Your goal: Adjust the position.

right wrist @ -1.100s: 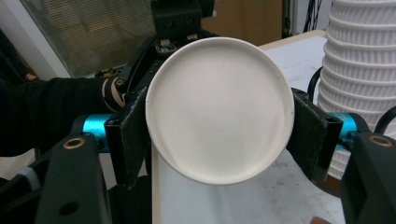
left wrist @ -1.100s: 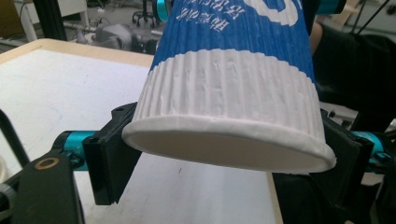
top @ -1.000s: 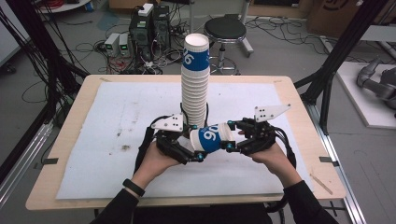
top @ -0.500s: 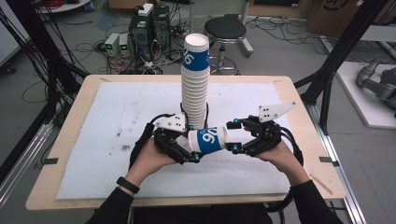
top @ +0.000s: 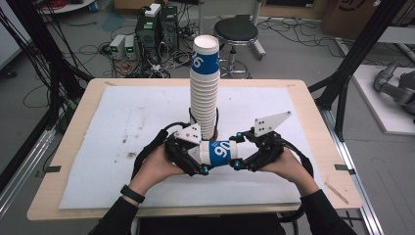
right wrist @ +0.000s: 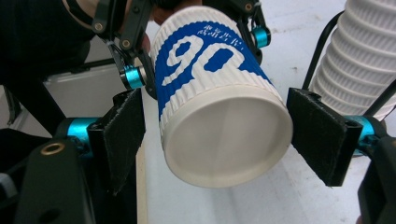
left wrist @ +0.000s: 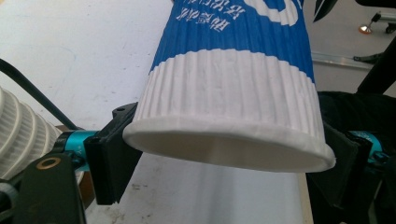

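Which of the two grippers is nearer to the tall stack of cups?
Left. The left gripper sits right at the foot of the stack; the right gripper is further to the side, beyond the lying cup.

Black two-jaw left gripper [top: 203, 164] and right gripper [top: 235, 159] with turquoise anodised joints, flat black pads [right wrist: 122, 135], brass-ringed screws, grey three-cornered plates, black trailing cables. Dark sleeves; black wristband [top: 132, 194] on left wrist.
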Motion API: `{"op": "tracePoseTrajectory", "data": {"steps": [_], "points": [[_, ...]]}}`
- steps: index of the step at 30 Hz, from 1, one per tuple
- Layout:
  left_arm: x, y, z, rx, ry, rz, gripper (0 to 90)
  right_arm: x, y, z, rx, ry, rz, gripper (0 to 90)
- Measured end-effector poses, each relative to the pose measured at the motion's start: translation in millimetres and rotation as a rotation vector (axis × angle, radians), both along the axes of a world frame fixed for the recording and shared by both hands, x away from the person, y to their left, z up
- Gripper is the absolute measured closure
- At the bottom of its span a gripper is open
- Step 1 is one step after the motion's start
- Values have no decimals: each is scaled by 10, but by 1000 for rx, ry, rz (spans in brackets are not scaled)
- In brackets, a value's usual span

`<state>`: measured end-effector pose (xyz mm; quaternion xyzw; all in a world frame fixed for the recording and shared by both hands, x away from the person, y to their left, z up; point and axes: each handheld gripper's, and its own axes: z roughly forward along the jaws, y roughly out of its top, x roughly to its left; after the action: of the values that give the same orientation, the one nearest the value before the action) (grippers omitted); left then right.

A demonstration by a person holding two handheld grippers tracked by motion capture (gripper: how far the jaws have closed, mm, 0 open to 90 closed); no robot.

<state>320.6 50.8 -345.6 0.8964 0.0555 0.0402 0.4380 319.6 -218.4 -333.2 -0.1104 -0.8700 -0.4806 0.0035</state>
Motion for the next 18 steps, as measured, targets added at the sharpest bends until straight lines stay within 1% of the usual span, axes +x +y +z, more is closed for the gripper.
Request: {"op": "tracePoseTrajectory", "data": {"steps": [2,3,5,6,7,8,9,10,12,13,14,18], "points": [[-3,-5,0,9,-3,-2,194,0,24,-17,-17,0,7,216],[-7,-8,-1,5,1,0,194,1,37,-30,-30,-2,7,217],[-8,-6,6,3,1,-3,194,7,53,-45,-41,5,19,245],[-10,-5,8,0,4,-4,193,7,56,-52,-50,1,16,274],[-8,-2,9,-4,3,-7,193,11,54,-54,-50,-2,20,282],[-10,2,10,-13,7,-8,190,9,46,-54,-41,2,21,287],[-9,5,15,-13,4,-11,181,17,32,-57,-28,-1,33,292],[-9,6,17,-21,4,-13,173,23,21,-55,-23,4,39,295],[-2,22,19,-57,15,-14,159,32,2,-51,-8,8,45,295],[9,42,19,-89,27,-12,156,39,-9,-48,2,10,46,296],[18,53,15,-112,36,-11,153,45,-24,-41,19,23,42,297],[47,121,8,-202,75,13,113,60,-95,-31,65,17,23,299]]}}
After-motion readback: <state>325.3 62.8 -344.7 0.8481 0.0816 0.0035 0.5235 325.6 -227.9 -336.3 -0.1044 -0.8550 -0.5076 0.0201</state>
